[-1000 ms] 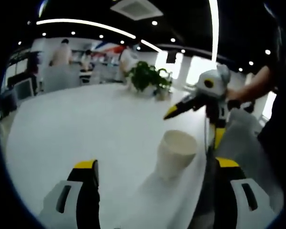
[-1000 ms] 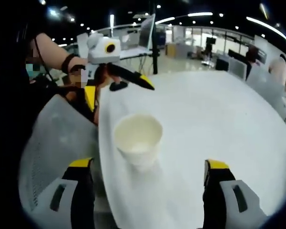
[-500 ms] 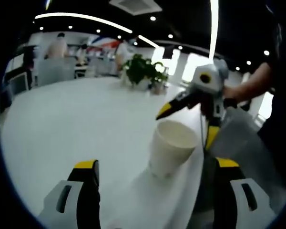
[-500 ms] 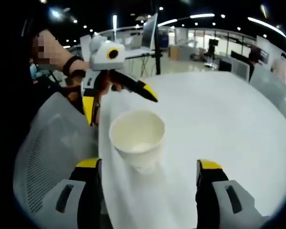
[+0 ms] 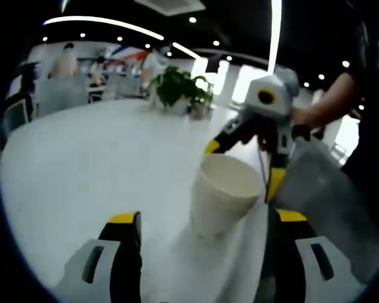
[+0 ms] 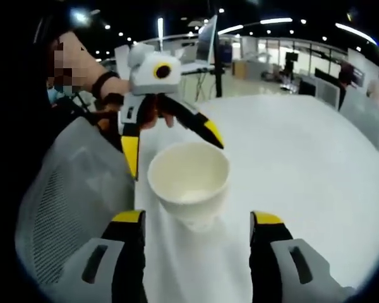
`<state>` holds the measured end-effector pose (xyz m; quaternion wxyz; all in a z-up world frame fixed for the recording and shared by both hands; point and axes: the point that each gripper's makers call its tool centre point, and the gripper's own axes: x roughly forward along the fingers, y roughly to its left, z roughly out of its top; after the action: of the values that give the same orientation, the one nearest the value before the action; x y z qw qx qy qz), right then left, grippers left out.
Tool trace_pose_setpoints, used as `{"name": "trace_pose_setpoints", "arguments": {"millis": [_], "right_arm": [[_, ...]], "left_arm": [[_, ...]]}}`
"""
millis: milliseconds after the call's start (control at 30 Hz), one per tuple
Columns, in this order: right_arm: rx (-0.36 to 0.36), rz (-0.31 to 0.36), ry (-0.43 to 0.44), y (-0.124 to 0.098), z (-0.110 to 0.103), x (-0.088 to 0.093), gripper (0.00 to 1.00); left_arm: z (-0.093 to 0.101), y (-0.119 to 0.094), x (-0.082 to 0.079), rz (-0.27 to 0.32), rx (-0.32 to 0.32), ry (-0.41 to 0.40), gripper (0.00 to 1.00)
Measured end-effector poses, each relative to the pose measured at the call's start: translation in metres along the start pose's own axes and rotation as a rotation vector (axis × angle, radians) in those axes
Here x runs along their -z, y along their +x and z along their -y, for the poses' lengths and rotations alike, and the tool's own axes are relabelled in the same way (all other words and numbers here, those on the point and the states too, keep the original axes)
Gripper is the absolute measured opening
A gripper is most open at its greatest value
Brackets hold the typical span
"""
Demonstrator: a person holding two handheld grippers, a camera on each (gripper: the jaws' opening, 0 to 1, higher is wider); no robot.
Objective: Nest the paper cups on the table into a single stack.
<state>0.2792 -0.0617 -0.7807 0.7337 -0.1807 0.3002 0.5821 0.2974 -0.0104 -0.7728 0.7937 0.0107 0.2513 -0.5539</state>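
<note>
Jaws, left gripper view: the yellow-tipped grey left gripper (image 5: 202, 243) is seen with its jaws spread apart, nothing held between them.
Cup, left gripper view: one white tapered paper cup (image 5: 224, 194) is seen upright, mouth up, on the round white table (image 5: 82, 164), near the table's edge and ahead of the gap between the jaws, slightly toward the right-hand jaw.
Other gripper, left gripper view: the right gripper (image 5: 240, 161) is noted just beyond the cup, jaws parted and straddling its far side; contact with the rim cannot be told.
Background, left gripper view: a green potted plant (image 5: 175, 88) is noted far back on the table.
Jaws, right gripper view: the right gripper (image 6: 197, 243) is seen open, nothing gripped.
Cup, right gripper view: the same cup (image 6: 189, 182) is seen centred ahead of the jaws, empty inside, apart from both fingertips.
Other gripper, right gripper view: the left gripper (image 6: 170, 145) is seen behind the cup, jaws wide.
Chair, right gripper view: a grey mesh chair back (image 6: 69, 196) is seen beside the table edge.
Step in hand (judged): approach to grasp the cup.
Advice: only one gripper should be closed, lightly on the wall below the rim, so that the paper is not crushed or tipped off the edge.
</note>
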Motion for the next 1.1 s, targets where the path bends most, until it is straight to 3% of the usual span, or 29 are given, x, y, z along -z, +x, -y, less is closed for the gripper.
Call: {"name": "trace_pose_setpoints", "arguments": {"millis": [467,600,800,1100], "right_arm": [[-0.037,-0.004,-0.033,0.005,0.0,-0.004,0.49],[-0.043,-0.001,-0.045,0.006,-0.002,-0.007,0.45],[-0.051,0.004,-0.062,0.009,-0.004,-0.01,0.4],[-0.046,0.003,-0.054,0.011,-0.003,-0.011,0.4]], "left_arm": [[0.004,0.01,-0.003,-0.029,0.027,0.092,0.69],[0.011,0.01,-0.004,-0.039,0.065,0.15,0.6],[0.014,0.013,-0.005,-0.044,0.087,0.162,0.57],[0.022,0.018,-0.01,-0.035,0.135,0.182,0.45]]}}
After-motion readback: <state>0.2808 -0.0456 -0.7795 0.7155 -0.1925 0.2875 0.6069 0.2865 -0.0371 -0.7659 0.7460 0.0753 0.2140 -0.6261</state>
